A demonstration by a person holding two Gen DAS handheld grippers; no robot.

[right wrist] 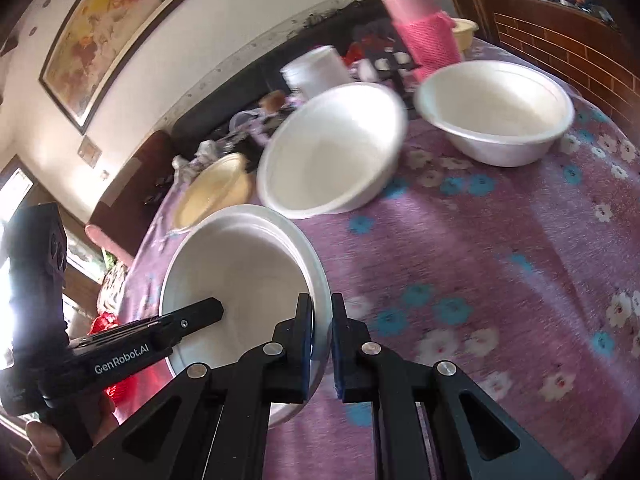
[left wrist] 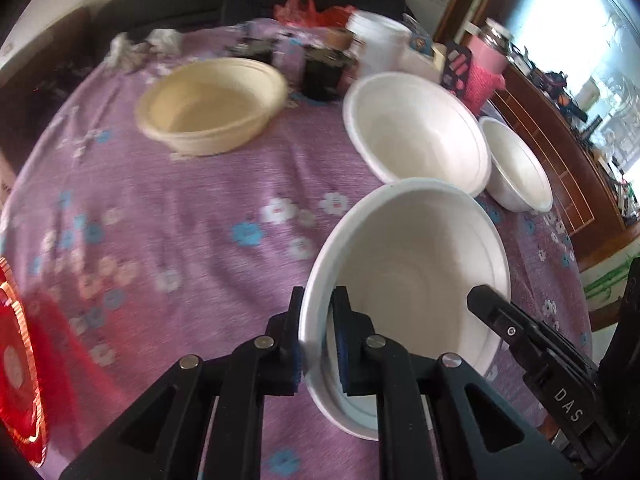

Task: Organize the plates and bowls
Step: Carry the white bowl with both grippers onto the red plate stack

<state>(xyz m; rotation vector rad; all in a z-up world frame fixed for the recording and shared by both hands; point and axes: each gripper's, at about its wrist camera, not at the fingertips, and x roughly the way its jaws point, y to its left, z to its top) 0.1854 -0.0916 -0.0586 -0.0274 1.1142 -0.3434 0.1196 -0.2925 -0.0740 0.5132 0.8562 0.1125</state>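
Note:
Both grippers hold one white bowl point(left wrist: 412, 280) by its rim, above the purple flowered tablecloth point(left wrist: 180, 220). My left gripper point(left wrist: 318, 340) is shut on the bowl's left rim. My right gripper point(right wrist: 320, 344) is shut on the right rim of the same bowl point(right wrist: 240, 272); one of its fingers point(left wrist: 492, 308) also shows in the left wrist view. Two more white bowls point(left wrist: 416, 132) point(left wrist: 516, 164) and a cream bowl point(left wrist: 212, 104) rest on the cloth beyond. In the right wrist view they appear as the white bowls point(right wrist: 332, 148) point(right wrist: 496, 108) and the cream bowl point(right wrist: 212, 192).
A pink knit-covered jar point(left wrist: 484, 68), a white cup stack point(left wrist: 380, 44), dark jars point(left wrist: 320, 68) and a red bag point(left wrist: 304, 10) crowd the table's far side. A red item point(left wrist: 16, 356) lies at the left edge. A wooden cabinet point(left wrist: 560, 148) stands to the right.

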